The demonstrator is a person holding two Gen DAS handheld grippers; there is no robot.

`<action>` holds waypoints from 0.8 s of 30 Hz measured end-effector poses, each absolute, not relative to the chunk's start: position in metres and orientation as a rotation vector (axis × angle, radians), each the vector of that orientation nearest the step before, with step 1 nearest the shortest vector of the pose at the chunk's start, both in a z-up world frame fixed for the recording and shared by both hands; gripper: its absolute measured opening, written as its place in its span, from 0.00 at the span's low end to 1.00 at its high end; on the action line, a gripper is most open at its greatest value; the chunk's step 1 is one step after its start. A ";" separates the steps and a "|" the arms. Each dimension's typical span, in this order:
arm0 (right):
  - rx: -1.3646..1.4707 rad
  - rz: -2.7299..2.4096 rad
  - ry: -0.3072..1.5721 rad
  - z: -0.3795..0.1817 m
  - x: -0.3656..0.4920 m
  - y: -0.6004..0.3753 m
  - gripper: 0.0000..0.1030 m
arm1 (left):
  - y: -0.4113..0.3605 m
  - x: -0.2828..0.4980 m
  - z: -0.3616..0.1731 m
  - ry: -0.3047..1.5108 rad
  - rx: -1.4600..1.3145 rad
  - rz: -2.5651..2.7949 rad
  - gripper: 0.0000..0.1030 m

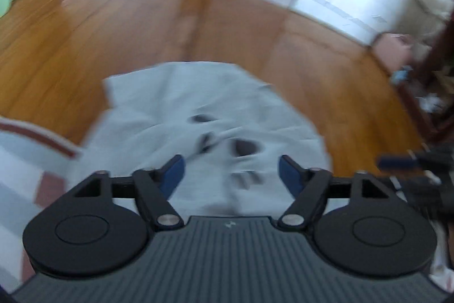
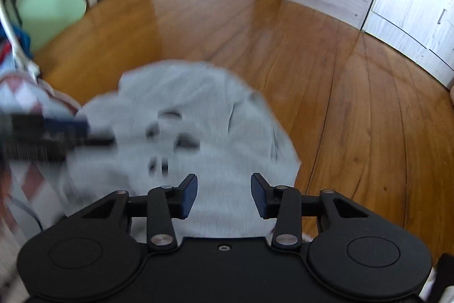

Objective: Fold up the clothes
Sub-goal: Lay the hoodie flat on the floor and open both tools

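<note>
Presently both the left gripper point(image 1: 231, 172) and right gripper point(image 2: 224, 195) stand wide apart, empty, above a grey garment point(image 1: 204, 110) (blurred) ahead of the jaws.

You have a glossy wooden floor point(image 2: 326, 93) with a rumpled grey garment point(image 2: 198, 115) lying directly on it

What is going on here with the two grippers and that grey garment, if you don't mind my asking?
A person is folding clothes with a hand-held gripper in each hand. The left hand-held gripper and the right hand-held gripper are both open and hold nothing, poised above a light grey garment lying rumpled on the wooden floor. A red-and-white patterned cloth lies to its left. The pictures are blurred, so finer detail is unclear.
</note>
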State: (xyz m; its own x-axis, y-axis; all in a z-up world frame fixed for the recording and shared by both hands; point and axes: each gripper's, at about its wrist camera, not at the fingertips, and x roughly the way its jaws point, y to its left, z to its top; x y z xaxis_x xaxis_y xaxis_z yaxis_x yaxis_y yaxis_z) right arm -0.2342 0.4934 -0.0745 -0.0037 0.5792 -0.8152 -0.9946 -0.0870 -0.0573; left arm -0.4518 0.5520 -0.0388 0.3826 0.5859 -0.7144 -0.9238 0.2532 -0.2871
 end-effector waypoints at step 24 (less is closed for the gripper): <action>-0.614 1.344 1.078 -0.195 -0.190 0.500 0.67 | 0.596 -0.521 -0.106 0.685 -0.844 1.342 0.97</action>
